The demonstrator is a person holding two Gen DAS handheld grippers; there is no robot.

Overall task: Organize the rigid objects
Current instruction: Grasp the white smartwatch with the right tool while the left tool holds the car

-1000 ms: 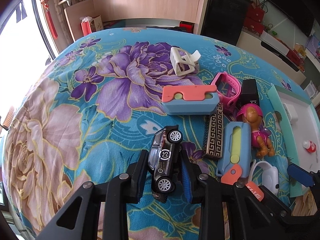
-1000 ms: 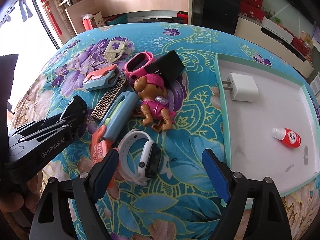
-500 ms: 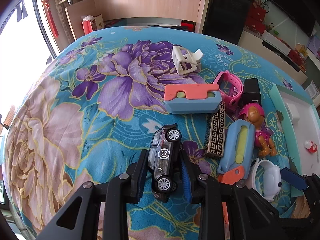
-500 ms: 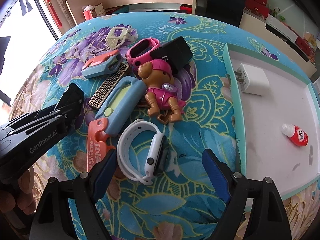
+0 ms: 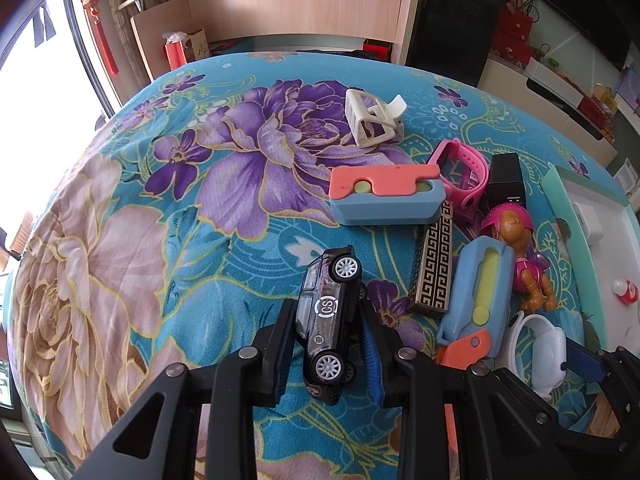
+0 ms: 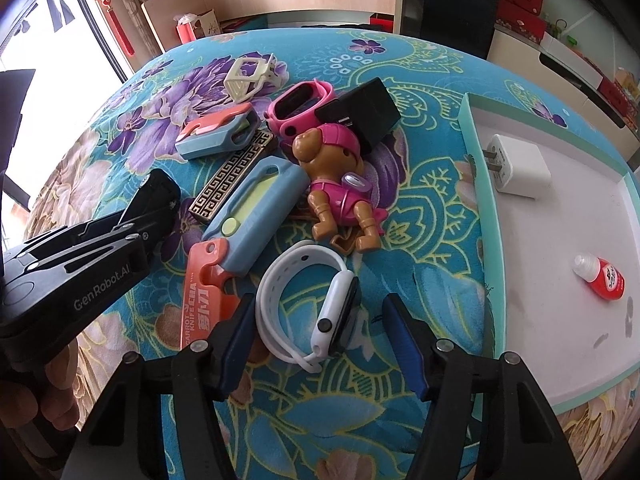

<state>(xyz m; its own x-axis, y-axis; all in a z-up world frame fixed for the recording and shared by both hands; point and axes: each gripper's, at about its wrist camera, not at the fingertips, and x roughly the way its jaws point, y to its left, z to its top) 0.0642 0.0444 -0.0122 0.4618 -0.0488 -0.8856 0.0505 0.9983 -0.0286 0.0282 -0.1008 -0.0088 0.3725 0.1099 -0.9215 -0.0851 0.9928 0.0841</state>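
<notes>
Floral teal cloth (image 5: 120, 240), plush-looking, covers the table; wooden shelving sits behind.

Left wrist view: the left gripper (image 5: 326, 346) is clamped on a black toy car (image 5: 328, 320), glossy diecast-looking with "CS" on the door, tilted nose-up and seemingly lifted off the cloth. Right of it lies the clutter: a greek-key patterned bar (image 5: 434, 264), a blue-and-coral folding case (image 5: 386, 196), a pink watch (image 5: 464, 176), a white clip (image 5: 374, 118).

Right wrist view: the right gripper (image 6: 320, 340) has its fingers apart, straddling a white smartwatch (image 6: 316, 312) with a smooth rubbery band, lying on its side near the camera; the pads are not touching it. Just beyond are a carrot knife toy (image 6: 240, 224) and a pink plastic pup figure (image 6: 340, 188). At right, a white tray with mint rim (image 6: 474, 184) holds a white charger (image 6: 516, 168) and a small red bottle (image 6: 600, 276).

Step, as a guess: car already picked, watch about to be grasped. Next move likely calls for closing on the watch body, then carrying both right into the tray. The curved band may slip.
</notes>
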